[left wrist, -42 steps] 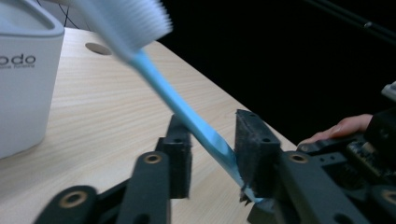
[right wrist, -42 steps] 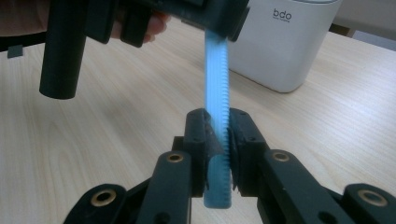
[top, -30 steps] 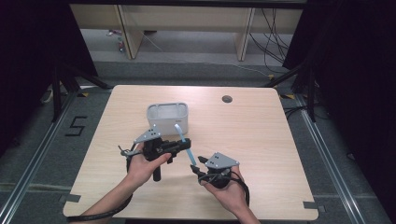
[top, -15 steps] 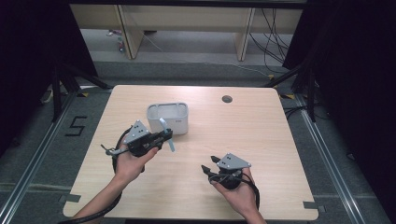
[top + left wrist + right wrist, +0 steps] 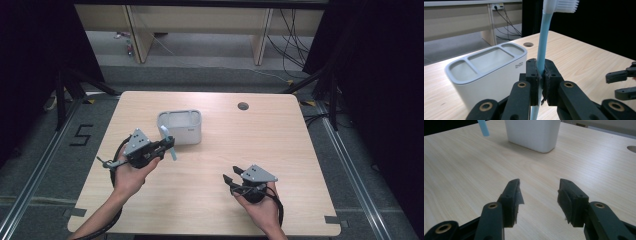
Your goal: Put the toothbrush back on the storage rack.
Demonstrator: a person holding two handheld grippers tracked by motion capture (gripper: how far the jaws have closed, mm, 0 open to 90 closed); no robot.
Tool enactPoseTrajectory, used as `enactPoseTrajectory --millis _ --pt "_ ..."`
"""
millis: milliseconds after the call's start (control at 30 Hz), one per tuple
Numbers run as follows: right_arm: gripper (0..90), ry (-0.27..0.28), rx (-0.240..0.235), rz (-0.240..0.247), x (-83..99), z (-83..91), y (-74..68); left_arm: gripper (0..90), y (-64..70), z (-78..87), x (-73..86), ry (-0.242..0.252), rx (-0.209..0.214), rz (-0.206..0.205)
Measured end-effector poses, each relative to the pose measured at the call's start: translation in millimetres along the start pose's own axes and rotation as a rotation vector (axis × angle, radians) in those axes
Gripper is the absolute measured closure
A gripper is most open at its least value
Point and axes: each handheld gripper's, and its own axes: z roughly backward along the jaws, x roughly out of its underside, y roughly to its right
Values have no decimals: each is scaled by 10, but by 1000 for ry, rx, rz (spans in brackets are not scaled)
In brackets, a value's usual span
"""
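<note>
The left gripper (image 5: 540, 82) is clamped on a blue toothbrush (image 5: 543, 47), held just beside the white holder (image 5: 180, 126). The right gripper (image 5: 540, 197) rests open, empty. Next move, I think: lower the handle into a compartment.

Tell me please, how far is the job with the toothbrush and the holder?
Done: the left gripper has the blue toothbrush clamped by its handle, off the table. In hand: it hangs beside the white toothbrush holder, whose compartments look empty. Left, probably: putting it into a compartment. The right gripper is open and holds nothing.
</note>
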Motion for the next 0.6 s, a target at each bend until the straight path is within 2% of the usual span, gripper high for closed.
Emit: enactPoseTrajectory --millis 100,167,200,233,267,333,400,433,467,567,600 --pt "533 -5 1 -32 38 8 18 836 -38 49 8 0 -25 -14" --pt "534 7 -2 -37 46 1 23 835 -45 61 13 -1 -32 -16" --pt "534 1 7 -42 48 16 29 835 -55 73 20 -1 -38 -18" --pt "534 20 23 -26 55 14 47 835 -61 80 26 2 -43 -18" --pt "534 23 9 -52 61 7 42 835 -73 90 30 1 -47 -23" --pt "532 19 28 -84 73 38 52 835 -91 110 39 0 -57 -26" --pt "531 22 25 -73 79 32 74 835 -110 124 47 4 -64 -23" --pt "529 4 39 -119 84 54 48 835 -120 133 50 4 -71 -26" --pt "526 24 31 -81 97 40 93 835 -138 145 53 7 -80 -29" --pt "525 30 31 -87 107 38 100 835 -157 160 51 8 -92 -33" --pt "524 32 46 -76 111 45 112 836 -162 163 50 8 -94 -33"
